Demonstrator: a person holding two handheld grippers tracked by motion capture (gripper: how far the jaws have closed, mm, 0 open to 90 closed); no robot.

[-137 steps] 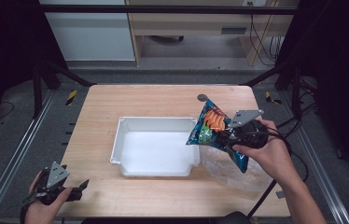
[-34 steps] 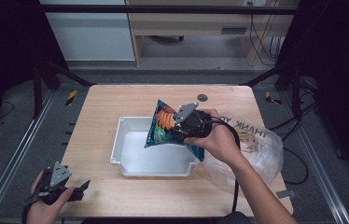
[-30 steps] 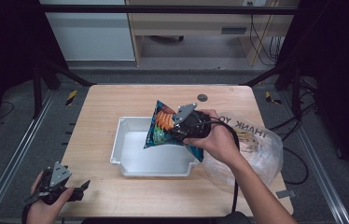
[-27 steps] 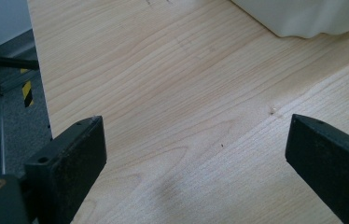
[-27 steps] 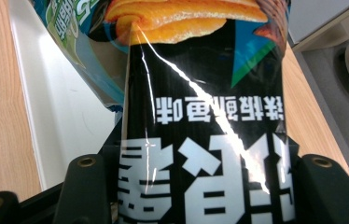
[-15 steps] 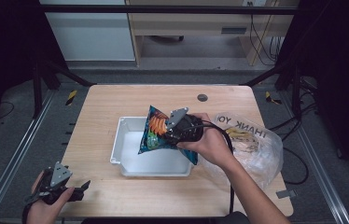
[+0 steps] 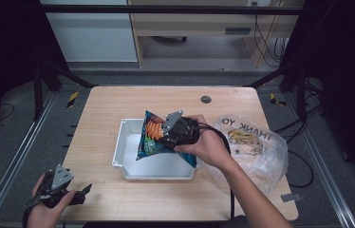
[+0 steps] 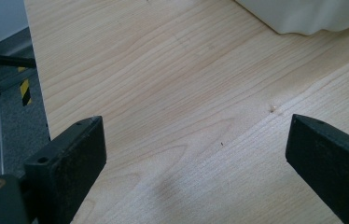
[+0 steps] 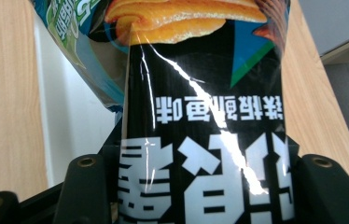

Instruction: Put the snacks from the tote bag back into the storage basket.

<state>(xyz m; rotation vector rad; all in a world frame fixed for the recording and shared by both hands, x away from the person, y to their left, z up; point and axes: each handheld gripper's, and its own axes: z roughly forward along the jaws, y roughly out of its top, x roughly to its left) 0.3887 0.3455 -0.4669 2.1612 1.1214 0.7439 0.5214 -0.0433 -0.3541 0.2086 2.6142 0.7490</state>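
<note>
High view: the right gripper is clamped on a snack bag and carries it above the white bin at the middle of the wooden table; the bag hangs tilted, its lower end over the bin's open interior, a position that suits lowering it straight in without catching the rim. A clear plastic bag with printed lettering lies just to the right of the bin, under the person's forearm, within easy reach of that hand. The left gripper rests at the near left corner of the table, well apart from the bin, apparently parked so as not to obstruct the transfer. Left gripper view: both black jaws stand wide apart with nothing between them, over bare wood; a corner of the bin shows at the top. Right gripper view: the jaws are closed on either side of the snack bag, pinching the glossy black panel so that it creases; the grip is near one end of the packet, leaving the rest free to hang over the white bin.
</note>
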